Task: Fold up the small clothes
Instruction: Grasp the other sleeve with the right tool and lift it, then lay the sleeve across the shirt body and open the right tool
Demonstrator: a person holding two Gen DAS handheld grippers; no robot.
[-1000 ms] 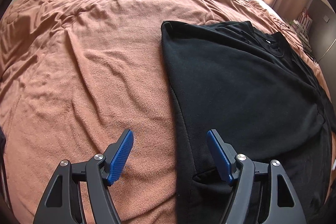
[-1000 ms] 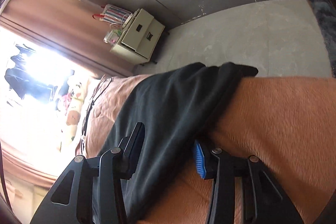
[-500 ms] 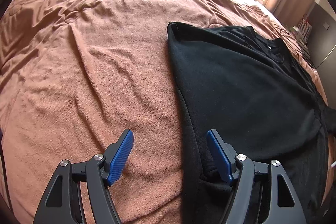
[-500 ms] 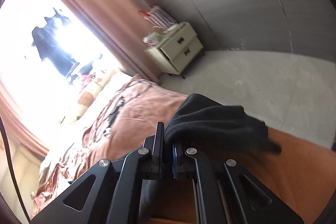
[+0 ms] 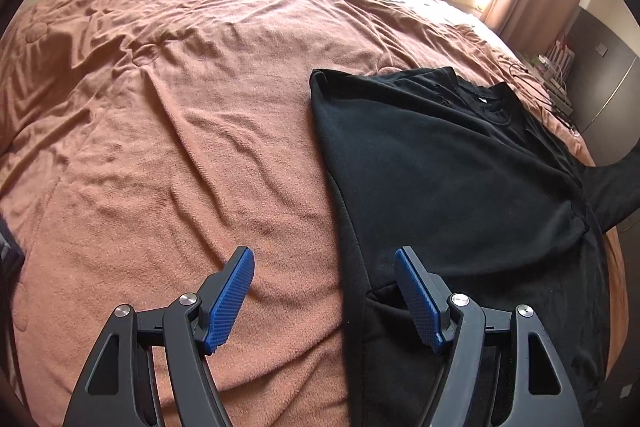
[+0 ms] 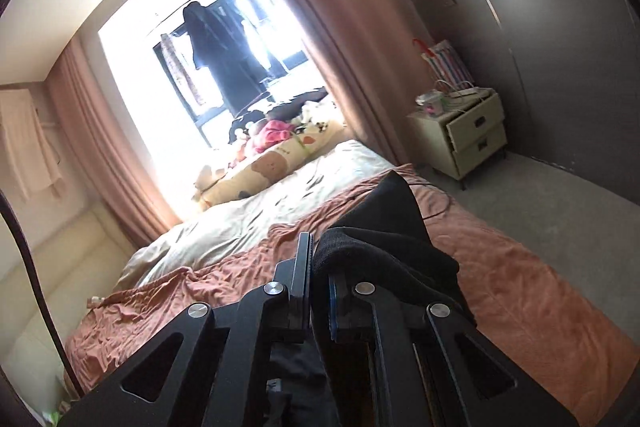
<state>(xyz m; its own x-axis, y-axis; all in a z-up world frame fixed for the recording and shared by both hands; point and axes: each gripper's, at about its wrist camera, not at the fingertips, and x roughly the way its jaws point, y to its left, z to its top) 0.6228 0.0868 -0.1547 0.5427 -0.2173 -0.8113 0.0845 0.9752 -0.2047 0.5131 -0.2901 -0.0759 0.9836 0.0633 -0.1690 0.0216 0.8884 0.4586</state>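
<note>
- Two grippers work one black fleece-like garment (image 5: 452, 171), which lies on the right part of a wrinkled terracotta bed blanket (image 5: 168, 115).
- Right gripper (image 6: 319, 283): a second ago its fingers stood apart around the garment's edge down at blanket level; now they are pinched tight on a bunched fold of that black cloth, and the view looks across the room toward the bright window (image 6: 224, 67) and a cream bedside drawer unit (image 6: 464, 131) rather than down at the bed.
- In the left wrist view, a black flap at the far right edge now rises off the blanket, which was not lifted before.
- Left gripper (image 5: 324, 295): fingers spread wide and empty, hovering above the garment's near left edge; its right pad (image 5: 416, 295) sits over black cloth, its left pad (image 5: 232, 291) over bare blanket. Its view has shifted only slightly.
- Judgement: the right side is gripped and raised, so carrying it across the body to make the fold looks like the step in hand. The left gripper seems free to pin or smooth the near edge.
</note>
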